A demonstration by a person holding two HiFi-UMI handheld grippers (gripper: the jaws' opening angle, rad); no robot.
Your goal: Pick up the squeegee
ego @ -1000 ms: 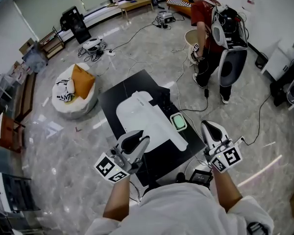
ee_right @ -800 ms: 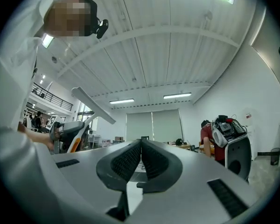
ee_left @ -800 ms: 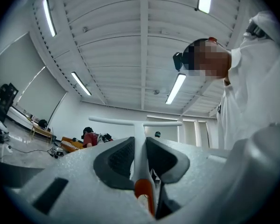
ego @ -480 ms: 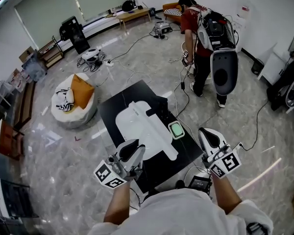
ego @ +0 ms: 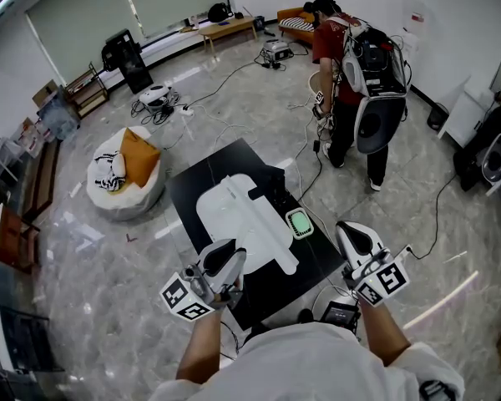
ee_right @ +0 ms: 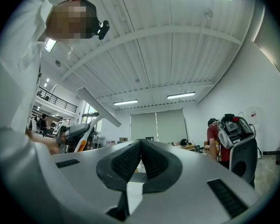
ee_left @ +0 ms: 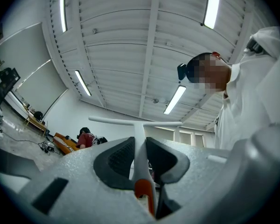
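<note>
Squeegee (ee_left: 130, 121) being pinched by its white handle between the left gripper's (ee_left: 140, 143) dark pads (ee_left: 119, 160), T-shaped blade being held up toward the ceiling — right gripper's (ee_right: 141, 143) pads (ee_right: 126, 162) being pressed together on nothing — both grippers being held at the black table's (ego: 192, 174) near edge.
</note>
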